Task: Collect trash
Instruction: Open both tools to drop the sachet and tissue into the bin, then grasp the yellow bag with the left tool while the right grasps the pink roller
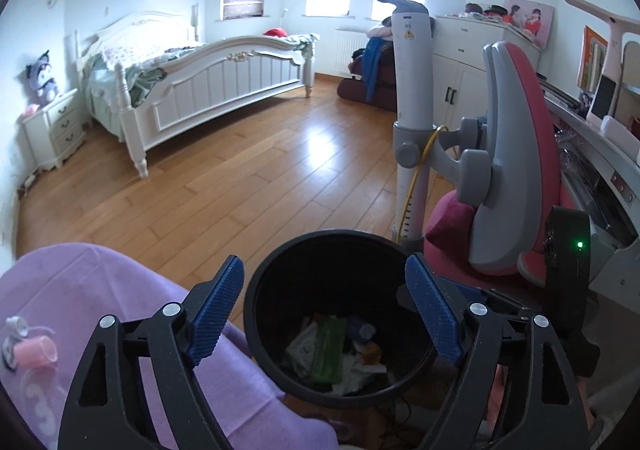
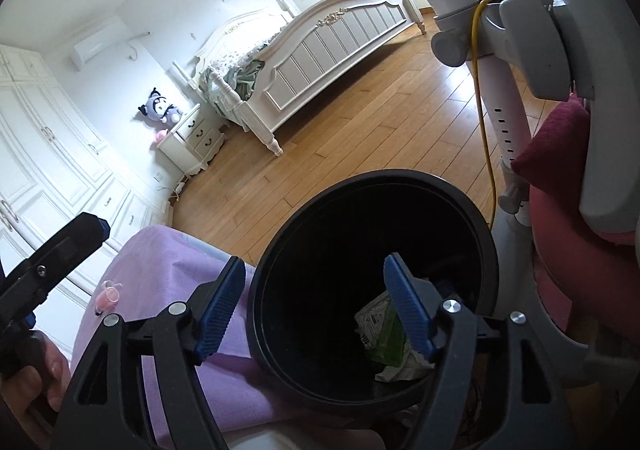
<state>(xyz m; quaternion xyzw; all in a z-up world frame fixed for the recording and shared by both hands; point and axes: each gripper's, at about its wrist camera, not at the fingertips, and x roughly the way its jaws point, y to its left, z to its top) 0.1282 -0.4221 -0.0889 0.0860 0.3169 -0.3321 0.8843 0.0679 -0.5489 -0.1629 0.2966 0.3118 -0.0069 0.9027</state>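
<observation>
A round black trash bin [image 1: 256,290] stands on the wooden floor below both grippers; it fills the lower middle of the right wrist view as the bin [image 2: 280,250]. At its bottom lies trash [image 1: 332,350]: a green wrapper, white crumpled paper and small scraps, seen also as trash [image 2: 386,338]. My left gripper [image 1: 328,310] hangs open over the bin's mouth, nothing between its blue pads. My right gripper [image 2: 316,310] is open too, its fingers straddling the bin's left rim, with nothing held.
A purple cloth [image 1: 92,290] with a small pink item [image 1: 36,352] lies left of the bin. A pink and grey chair [image 1: 508,169] with a yellow cord stands at the right, a desk [image 1: 600,153] behind it. A white bed [image 1: 208,73] and nightstand [image 1: 54,125] stand across the floor.
</observation>
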